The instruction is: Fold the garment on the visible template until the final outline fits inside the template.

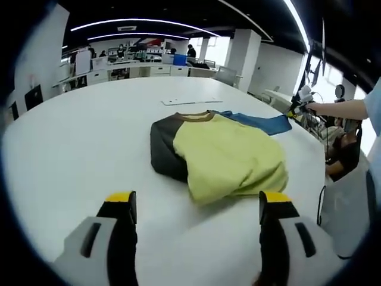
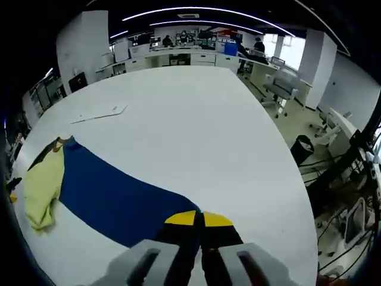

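A yellow-green garment (image 1: 229, 155) with a dark sleeve and a brown collar lies bunched on the white table (image 1: 77, 149). A blue cloth (image 1: 262, 122) sticks out from under its far side. My left gripper (image 1: 197, 201) is open just short of the garment's near edge, with nothing between its fingers. In the right gripper view the blue cloth (image 2: 113, 196) runs as a long band from the garment (image 2: 41, 185) up to my right gripper (image 2: 199, 219), whose jaws are shut on the cloth's near corner. In the left gripper view the right gripper (image 1: 292, 114) sits at the blue cloth's far end.
A flat white sheet (image 1: 190, 100) (image 2: 98, 112) lies on the table beyond the garment. A person's arm (image 1: 336, 108) reaches in from the right. Past the table's rounded edge (image 2: 280, 155) are a black bin (image 2: 302, 146), chairs and desks.
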The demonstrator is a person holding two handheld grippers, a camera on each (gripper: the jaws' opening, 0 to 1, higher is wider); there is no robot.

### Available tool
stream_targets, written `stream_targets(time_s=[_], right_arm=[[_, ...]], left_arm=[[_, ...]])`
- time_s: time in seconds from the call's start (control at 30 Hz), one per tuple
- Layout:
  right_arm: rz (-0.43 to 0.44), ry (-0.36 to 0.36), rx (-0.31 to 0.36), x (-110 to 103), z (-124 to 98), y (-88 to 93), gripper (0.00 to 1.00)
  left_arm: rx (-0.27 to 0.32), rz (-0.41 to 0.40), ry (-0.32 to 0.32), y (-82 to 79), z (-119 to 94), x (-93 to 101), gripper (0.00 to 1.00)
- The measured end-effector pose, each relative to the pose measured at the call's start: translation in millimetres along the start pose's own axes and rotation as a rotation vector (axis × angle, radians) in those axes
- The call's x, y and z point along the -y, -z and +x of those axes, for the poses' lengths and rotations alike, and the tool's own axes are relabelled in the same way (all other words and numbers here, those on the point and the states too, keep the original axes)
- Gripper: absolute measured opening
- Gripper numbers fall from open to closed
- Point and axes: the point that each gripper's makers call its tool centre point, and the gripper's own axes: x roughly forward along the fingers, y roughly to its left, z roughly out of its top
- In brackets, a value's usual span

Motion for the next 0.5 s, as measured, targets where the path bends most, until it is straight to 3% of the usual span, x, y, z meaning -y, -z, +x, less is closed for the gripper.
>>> stream_targets(time_s=[0.37, 0.5], right_arm=[[-0.032, -0.044, 0.034, -7.8, -8.3, -2.1, 0.01], [-0.044, -0.101, 0.07, -16.7, -15.7, -5.3, 0.3]], left_arm=[[0.005, -0.009, -0.008, 1.3, -3.7, -1.7, 0.82], [0.013, -0.012, -0.008, 0.3, -4.9, -1.3, 0.82]])
